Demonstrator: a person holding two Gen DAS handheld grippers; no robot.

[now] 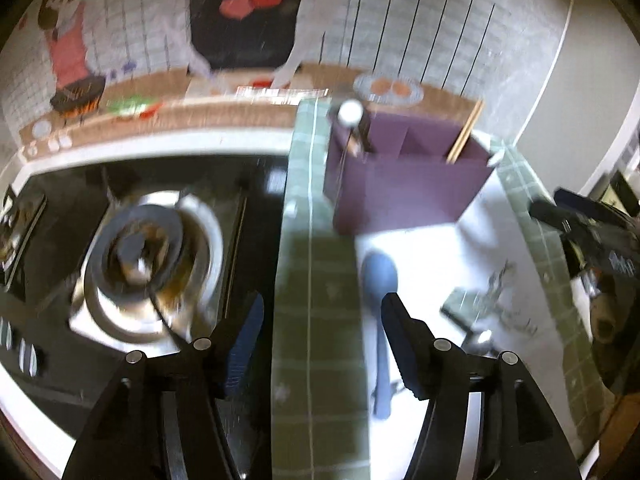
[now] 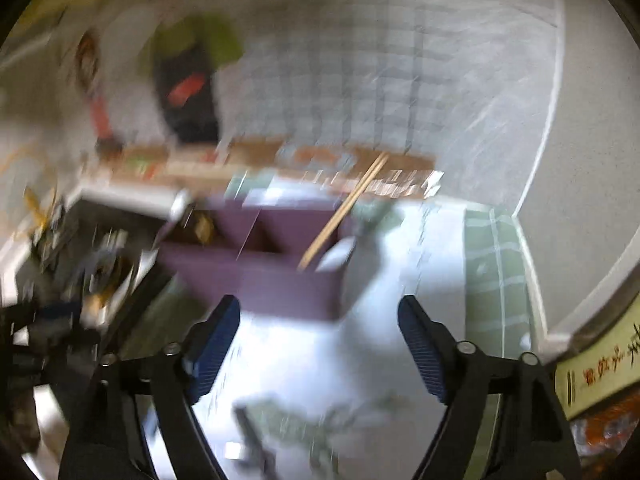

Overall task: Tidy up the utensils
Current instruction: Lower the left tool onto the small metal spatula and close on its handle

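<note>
Two ribbed tools (image 1: 322, 316) (image 2: 319, 334) agape, boxy purple holder (image 1: 404, 188), wooden chopsticks (image 1: 464, 132)

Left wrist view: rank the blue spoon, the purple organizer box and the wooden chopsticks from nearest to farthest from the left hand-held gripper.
1. Blue spoon: lies on the white surface right beside the right finger of the left hand-held gripper.
2. Purple organizer box: stands beyond the spoon, ahead and slightly right.
3. Wooden chopsticks: lean in the box's far right compartment.
</note>
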